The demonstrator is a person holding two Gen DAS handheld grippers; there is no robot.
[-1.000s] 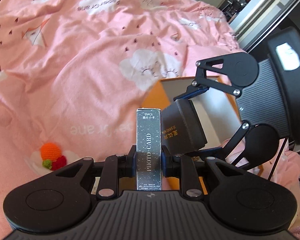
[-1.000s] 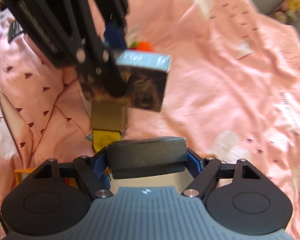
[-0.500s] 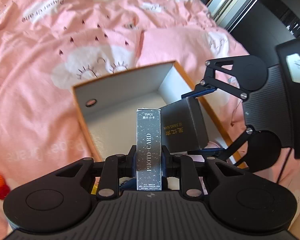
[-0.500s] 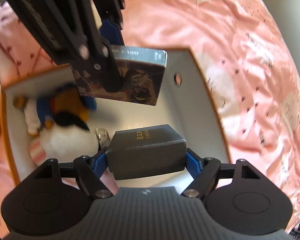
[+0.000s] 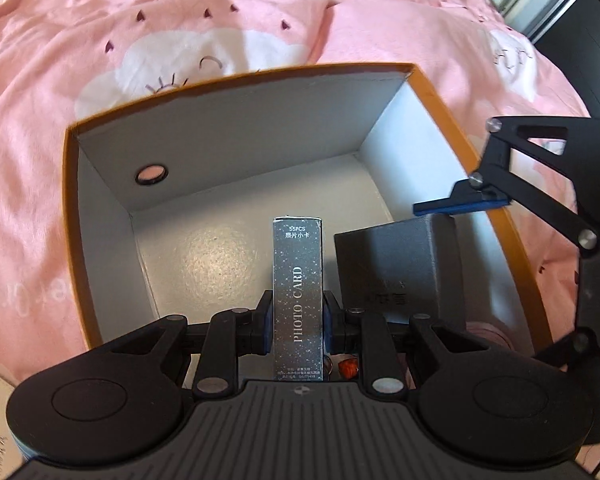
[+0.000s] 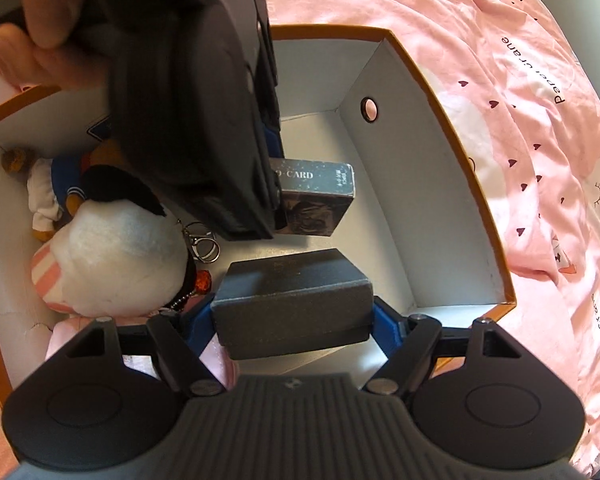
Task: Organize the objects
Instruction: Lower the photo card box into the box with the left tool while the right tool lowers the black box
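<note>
My left gripper is shut on a slim silvery "PHOTO CARD" box, held upright over the bare white floor of an open orange-rimmed carton. My right gripper is shut on a wider dark grey box, just right of the card box and low inside the same carton. The right wrist view shows the card box ahead of the grey box, with the left gripper's body covering its left end. The grey box also shows in the left wrist view.
The carton's left half holds a white plush penguin, a smaller plush duck and a keyring. Pink patterned bedding surrounds the carton. A person's hand grips the left tool. Dark furniture stands far right.
Both grippers have travelled from over the bedding to over the carton and sunk into it, each keeping its box. The carton now fills both views.
</note>
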